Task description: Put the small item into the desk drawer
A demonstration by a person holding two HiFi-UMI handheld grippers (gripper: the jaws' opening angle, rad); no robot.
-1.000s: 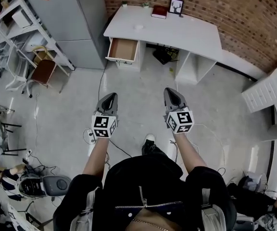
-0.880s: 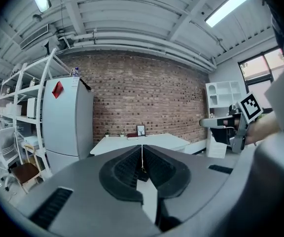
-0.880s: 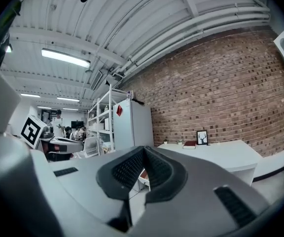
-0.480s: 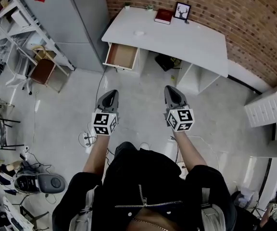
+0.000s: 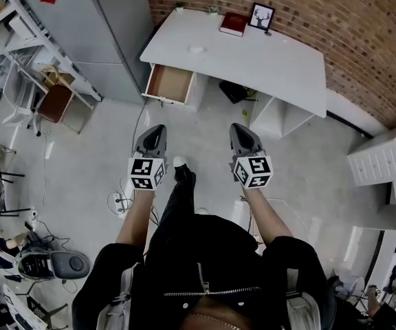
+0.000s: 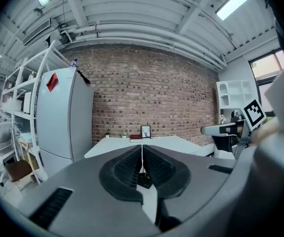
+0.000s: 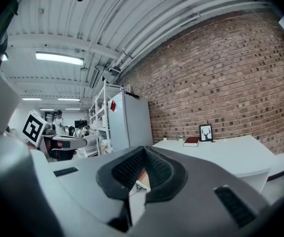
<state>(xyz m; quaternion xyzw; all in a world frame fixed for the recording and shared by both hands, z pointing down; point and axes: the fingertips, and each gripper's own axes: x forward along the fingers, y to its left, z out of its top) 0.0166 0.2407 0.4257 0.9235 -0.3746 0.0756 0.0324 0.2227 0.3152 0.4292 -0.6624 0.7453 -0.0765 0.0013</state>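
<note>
Ahead stands a white desk point(image 5: 273, 64) against the brick wall, its left drawer point(image 5: 171, 82) pulled open and showing a bare brown bottom. A small white round item point(image 5: 196, 49) lies on the desk top above that drawer. My left gripper point(image 5: 155, 131) and right gripper point(image 5: 240, 128) are held side by side over the floor, well short of the desk, both pointing at it. In the left gripper view the left gripper point(image 6: 142, 151) is shut with nothing in it. The right gripper point(image 7: 141, 153) is likewise shut and empty in its own view.
A red book point(image 5: 233, 23) and a framed picture point(image 5: 260, 16) sit at the desk's back edge. A grey fridge point(image 5: 102, 26) stands left of the desk, then shelving point(image 5: 16, 43) and a chair point(image 5: 55, 102). Cables point(image 5: 119, 199) lie on the floor. White drawers point(image 5: 383, 160) stand at right.
The person has walked toward the desk; a foot now steps forward between the grippers. Both grippers travelled along with the person and stayed shut.
</note>
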